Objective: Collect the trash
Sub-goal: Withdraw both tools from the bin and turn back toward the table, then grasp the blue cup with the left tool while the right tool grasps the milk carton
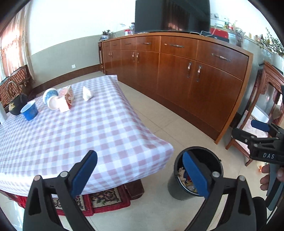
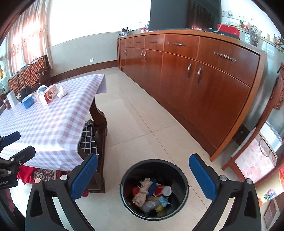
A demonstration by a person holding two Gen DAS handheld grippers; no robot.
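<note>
Nearest our lenses, both tools: we see the left hand-held gripper with its blue pads spread wide and nothing between them, hovering over the near corner of the surface; the right hand-held gripper is likewise released and empty, poised directly above the trash bin.

Largest in the room, we note the long wooden sideboard along the wall, a dark television standing on it. Next, the surface, draped in a pink-and-white checked cloth, with a red patterned rug showing beneath its edge. The floor is pale tile.

The bin stands on the floor just off the corner of the surface. It is black and round, and already holds crumpled paper, a red item, a blue scrap and yellow bits (exact kinds we cannot tell).

Trash left on the surface sits clustered at the far end: a red-and-white carton tipped on its side, two paper cups lying just beside it, a crumpled white tissue slightly apart. A blue cup stands upright near a black teapot.
</note>
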